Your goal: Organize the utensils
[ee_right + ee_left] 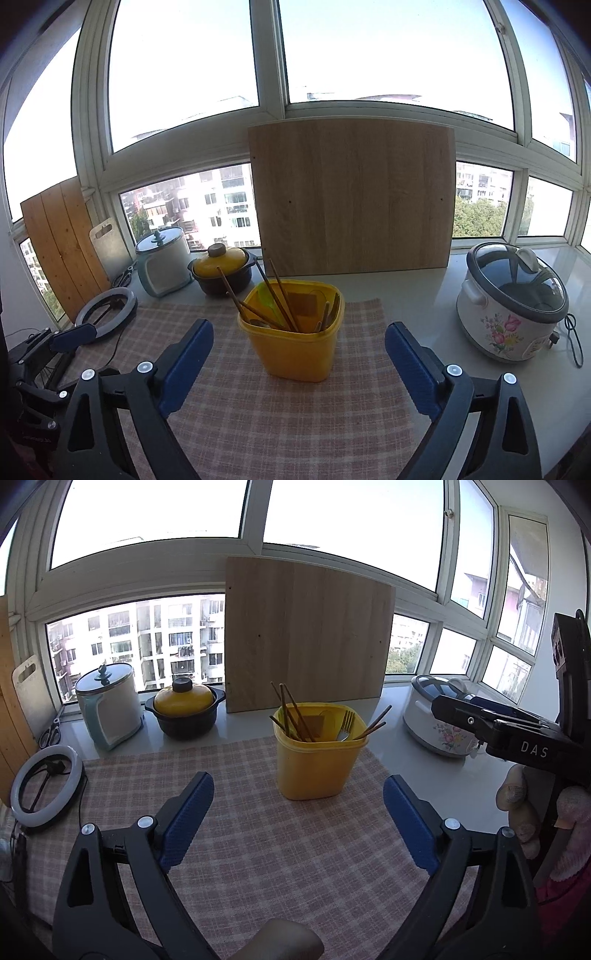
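A yellow plastic tub (pixel 317 753) (pixel 295 339) stands upright on a pink checked cloth (pixel 258 849) (pixel 277 417). Several brown chopsticks (pixel 291 712) (pixel 273 299) and a metal fork (pixel 345 725) lean inside it. My left gripper (pixel 299 812) is open, blue pads wide apart, a short way in front of the tub with nothing between them. My right gripper (pixel 299 358) is also open and holds nothing; the tub sits just beyond its pads. The right gripper's body (pixel 517 734) shows at the right edge of the left wrist view, with a hand (pixel 517 812) below it.
A wooden board (pixel 306 635) (pixel 351 199) leans on the window behind the tub. Left of it stand a yellow-lidded black pot (pixel 184 709) (pixel 221 269) and a white kettle-like pot (pixel 107 705) (pixel 162 262). A floral rice cooker (pixel 513 302) (pixel 439 720) stands right. A ring light (pixel 44 790) (pixel 107 310) lies left.
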`<act>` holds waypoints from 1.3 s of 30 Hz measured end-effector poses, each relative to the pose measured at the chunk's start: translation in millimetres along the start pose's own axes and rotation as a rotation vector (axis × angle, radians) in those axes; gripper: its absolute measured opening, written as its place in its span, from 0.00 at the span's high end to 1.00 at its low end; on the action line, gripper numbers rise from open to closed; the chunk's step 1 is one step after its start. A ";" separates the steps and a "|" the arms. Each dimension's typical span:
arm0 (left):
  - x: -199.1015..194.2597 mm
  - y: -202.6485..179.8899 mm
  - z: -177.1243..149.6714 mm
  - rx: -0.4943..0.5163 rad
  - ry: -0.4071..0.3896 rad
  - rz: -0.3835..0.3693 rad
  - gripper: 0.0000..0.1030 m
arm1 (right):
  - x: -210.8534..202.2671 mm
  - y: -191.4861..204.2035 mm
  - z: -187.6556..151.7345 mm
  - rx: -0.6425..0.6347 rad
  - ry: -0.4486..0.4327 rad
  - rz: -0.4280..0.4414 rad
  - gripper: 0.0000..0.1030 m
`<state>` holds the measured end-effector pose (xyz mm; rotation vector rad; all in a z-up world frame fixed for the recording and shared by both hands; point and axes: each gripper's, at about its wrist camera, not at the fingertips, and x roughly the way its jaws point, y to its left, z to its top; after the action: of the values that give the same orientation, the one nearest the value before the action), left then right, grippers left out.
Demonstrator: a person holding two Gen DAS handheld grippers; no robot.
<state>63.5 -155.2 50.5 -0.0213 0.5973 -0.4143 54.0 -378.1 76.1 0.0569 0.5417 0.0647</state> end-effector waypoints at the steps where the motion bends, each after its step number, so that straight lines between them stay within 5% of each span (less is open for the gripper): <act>1: -1.7 0.7 -1.2 -0.005 0.001 0.013 0.04 | -2.7 0.0 -1.4 0.004 -0.010 -0.011 0.00; 7: -6.5 1.9 -6.4 -0.007 -0.002 0.103 0.00 | -13.5 0.7 -7.8 0.020 -0.039 -0.065 0.00; 39: -4.0 10.4 -7.7 -0.053 0.012 0.128 0.00 | -12.5 7.2 -12.5 0.019 -0.038 -0.079 0.00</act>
<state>60.2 -143.4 44.8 -0.0313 0.6175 -0.2750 36.5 -371.4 72.3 0.0549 0.5062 -0.0181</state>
